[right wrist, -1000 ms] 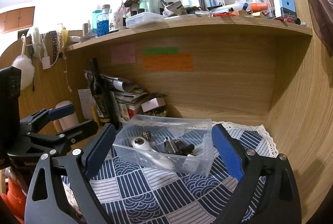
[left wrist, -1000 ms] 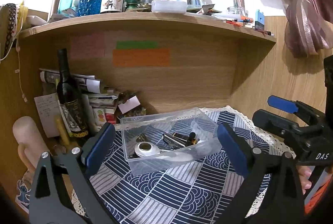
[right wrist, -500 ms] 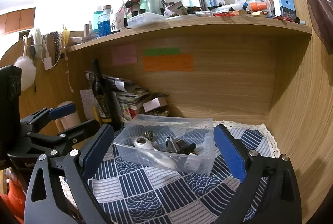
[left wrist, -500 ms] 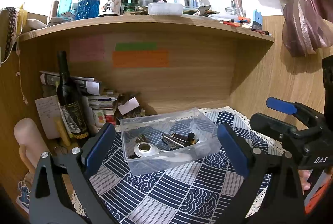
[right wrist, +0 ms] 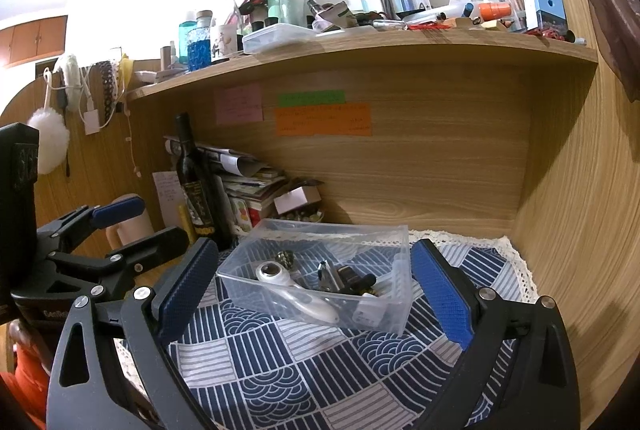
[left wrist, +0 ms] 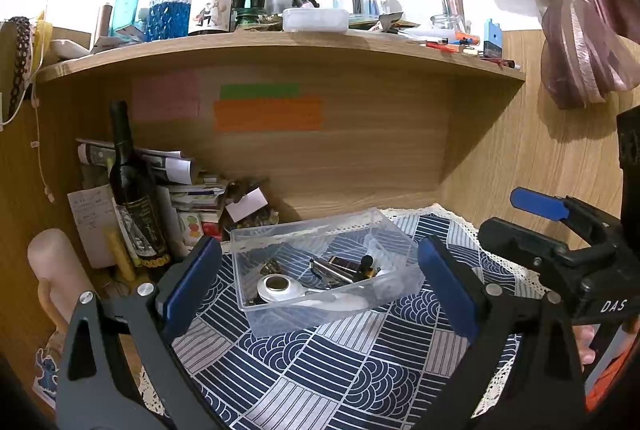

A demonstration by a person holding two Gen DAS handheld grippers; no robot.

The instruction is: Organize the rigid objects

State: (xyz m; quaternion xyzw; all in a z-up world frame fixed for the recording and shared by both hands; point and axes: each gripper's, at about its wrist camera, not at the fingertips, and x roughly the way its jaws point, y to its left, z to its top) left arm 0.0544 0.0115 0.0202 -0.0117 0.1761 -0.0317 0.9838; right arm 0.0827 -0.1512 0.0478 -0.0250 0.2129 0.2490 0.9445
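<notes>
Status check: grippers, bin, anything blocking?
Left gripper open, empty. Right gripper open, empty. Clear bin on patterned cloth, small items inside, untouched. Nothing between grippers and bin.

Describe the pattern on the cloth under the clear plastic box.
The cloth is navy-and-white patchwork of wave arcs and stripes, with a lace edge; clearest in the right wrist view.

A navy-and-white wave-patterned patchwork cloth (right wrist: pixel 304 370) with cream lace edging lies under a clear plastic box (right wrist: pixel 384 242), below pink (right wrist: pixel 239 103), green (right wrist: pixel 311 97) and orange sticky notes (right wrist: pixel 323 119).
</notes>
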